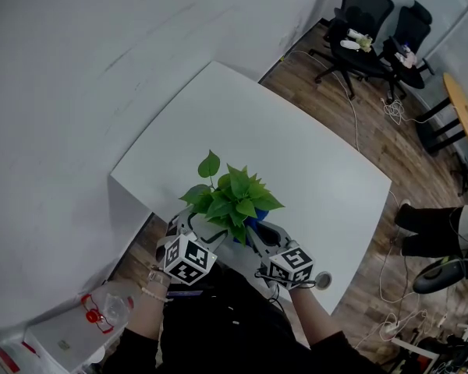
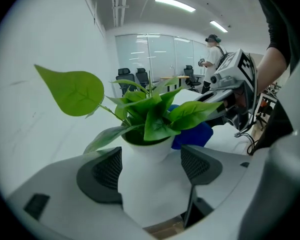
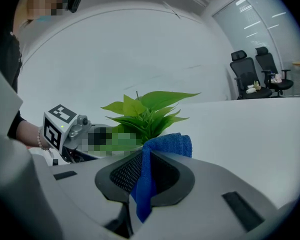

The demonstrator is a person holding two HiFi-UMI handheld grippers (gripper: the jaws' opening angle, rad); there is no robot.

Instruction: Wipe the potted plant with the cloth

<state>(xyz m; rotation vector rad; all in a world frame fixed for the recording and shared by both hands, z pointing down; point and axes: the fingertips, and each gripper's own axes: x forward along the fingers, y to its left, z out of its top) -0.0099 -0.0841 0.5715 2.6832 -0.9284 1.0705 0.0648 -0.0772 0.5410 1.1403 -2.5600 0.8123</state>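
A green leafy plant (image 1: 232, 197) in a white pot (image 2: 149, 179) stands at the near edge of the white table (image 1: 296, 146). My left gripper (image 2: 150, 166) has its two dark pads on either side of the pot and is shut on it. In the head view the left gripper (image 1: 196, 228) reaches in under the leaves from the left. My right gripper (image 3: 145, 171) is shut on a folded blue cloth (image 3: 165, 144), held just right of the pot and below the leaves (image 3: 147, 116). The blue cloth (image 2: 192, 134) shows behind the pot in the left gripper view.
Black office chairs (image 1: 359, 14) stand beyond the table's far right corner. Cables lie on the wooden floor (image 1: 374, 123). A seated person's legs (image 1: 433, 228) are at the right. A clear container (image 1: 101, 314) sits low at the left. A round grommet (image 1: 324, 280) marks the table's near edge.
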